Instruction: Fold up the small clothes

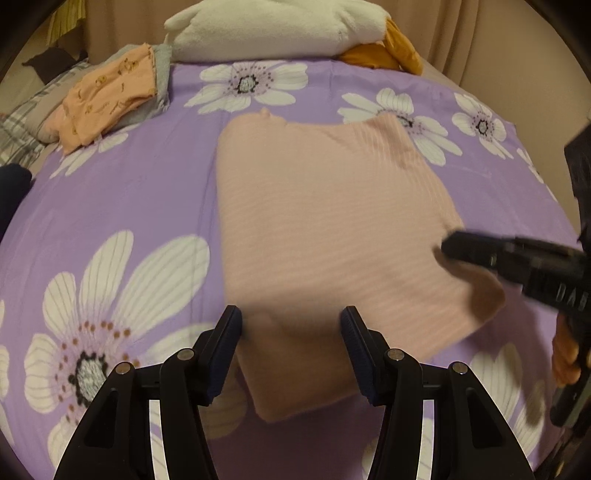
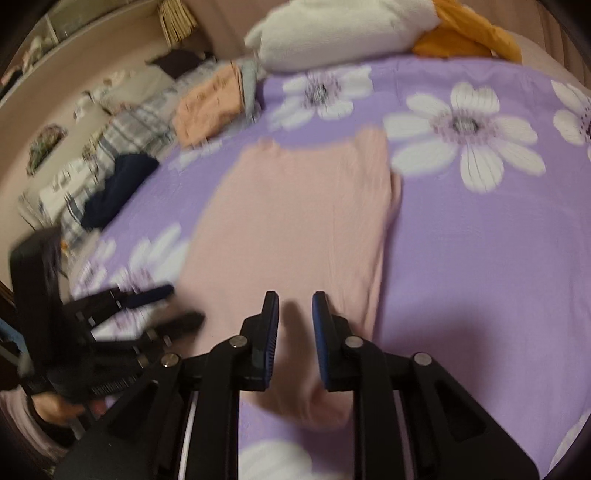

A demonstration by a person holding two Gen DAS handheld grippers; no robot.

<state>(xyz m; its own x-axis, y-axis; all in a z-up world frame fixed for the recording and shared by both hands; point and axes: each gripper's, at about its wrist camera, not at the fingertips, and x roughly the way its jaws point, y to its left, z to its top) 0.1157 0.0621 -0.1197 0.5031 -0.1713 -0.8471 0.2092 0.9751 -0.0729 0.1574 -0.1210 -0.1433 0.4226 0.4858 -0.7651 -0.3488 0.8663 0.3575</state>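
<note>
A pale pink ribbed garment (image 1: 325,229) lies flat, partly folded, on the purple flowered bedspread (image 1: 122,192); it also shows in the right wrist view (image 2: 295,221). My left gripper (image 1: 291,325) is open over the garment's near left corner, jaws wide on either side of the cloth. My right gripper (image 2: 294,310) is open with a narrower gap over the garment's near right corner. In the left wrist view the right gripper (image 1: 448,247) comes in from the right at the garment's right edge. In the right wrist view the left gripper (image 2: 184,302) is at the left, open.
A folded orange printed garment on a grey one (image 1: 110,96) lies at the far left of the bed. A white plush pillow (image 1: 273,29) and orange cloth (image 1: 391,51) lie at the head. A dark navy cloth (image 2: 118,188) and plaid bedding (image 2: 125,125) lie at the left.
</note>
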